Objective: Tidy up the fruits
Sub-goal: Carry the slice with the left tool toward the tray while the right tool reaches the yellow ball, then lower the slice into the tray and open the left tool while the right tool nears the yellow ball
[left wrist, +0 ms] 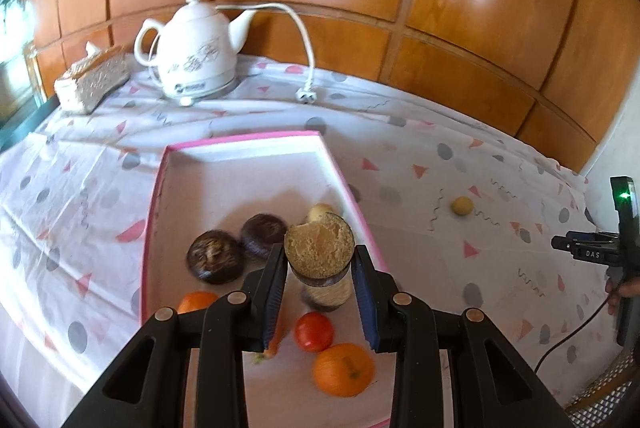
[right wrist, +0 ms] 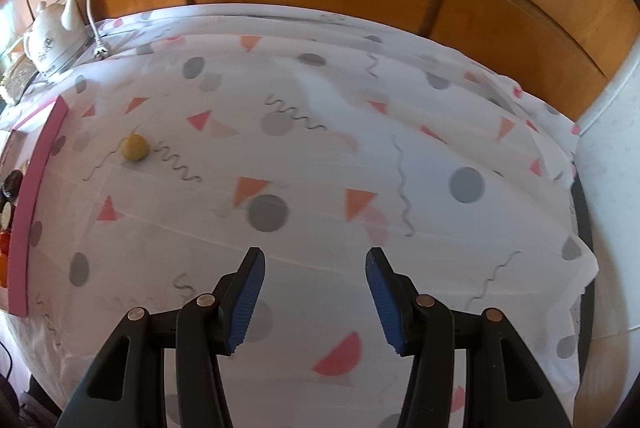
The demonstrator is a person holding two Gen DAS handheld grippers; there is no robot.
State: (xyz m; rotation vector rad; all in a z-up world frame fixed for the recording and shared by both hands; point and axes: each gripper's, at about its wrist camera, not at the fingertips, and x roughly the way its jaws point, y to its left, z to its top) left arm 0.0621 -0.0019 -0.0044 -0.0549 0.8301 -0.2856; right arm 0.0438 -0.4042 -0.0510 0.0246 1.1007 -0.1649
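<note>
My left gripper (left wrist: 320, 260) is shut on a halved dark-skinned fruit (left wrist: 319, 246) with a pale yellow cut face, held above the pink-rimmed white box (left wrist: 244, 141). In the box lie two dark round fruits (left wrist: 216, 262) (left wrist: 264, 234), a red tomato (left wrist: 314, 331), two oranges (left wrist: 344, 370) (left wrist: 196, 302) and a pale fruit (left wrist: 319, 211). A small yellow fruit (left wrist: 462, 205) lies on the cloth right of the box; it also shows in the right wrist view (right wrist: 135, 147). My right gripper (right wrist: 316, 292) is open and empty over the cloth.
A white electric kettle (left wrist: 200, 55) with its cord and plug (left wrist: 306, 95) stands at the back left, next to a tissue box (left wrist: 92, 79). The box's pink wall (right wrist: 36, 187) shows at the left of the right wrist view. Wooden panels back the table.
</note>
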